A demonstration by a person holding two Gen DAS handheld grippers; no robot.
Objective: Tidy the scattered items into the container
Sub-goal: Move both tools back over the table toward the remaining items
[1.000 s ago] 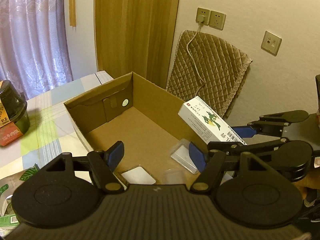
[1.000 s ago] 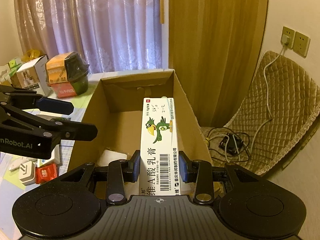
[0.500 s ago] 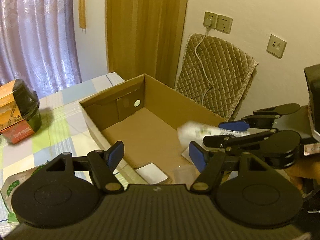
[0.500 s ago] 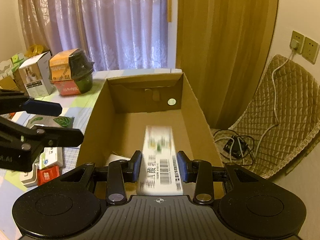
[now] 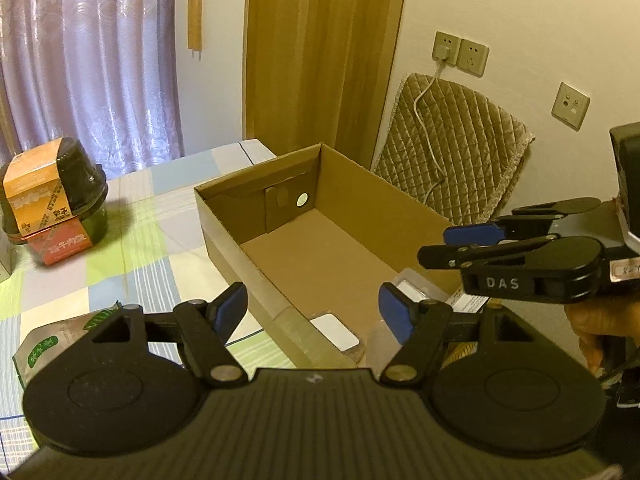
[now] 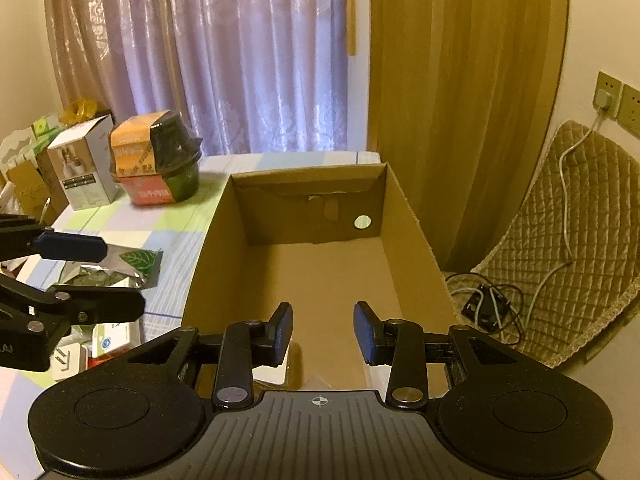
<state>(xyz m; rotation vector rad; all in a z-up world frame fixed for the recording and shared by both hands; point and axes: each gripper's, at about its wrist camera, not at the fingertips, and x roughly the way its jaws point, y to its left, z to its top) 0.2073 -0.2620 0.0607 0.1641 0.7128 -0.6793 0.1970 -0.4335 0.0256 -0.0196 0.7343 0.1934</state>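
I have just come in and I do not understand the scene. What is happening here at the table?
A person is tidying loose items into a cardboard box on the table, holding a gripper in each hand. Both the right gripper and the left gripper hold nothing, their jaws apart, above the near end of the box. A few small flat packs lie inside it. A foil pouch and a black bowl are on the table outside.
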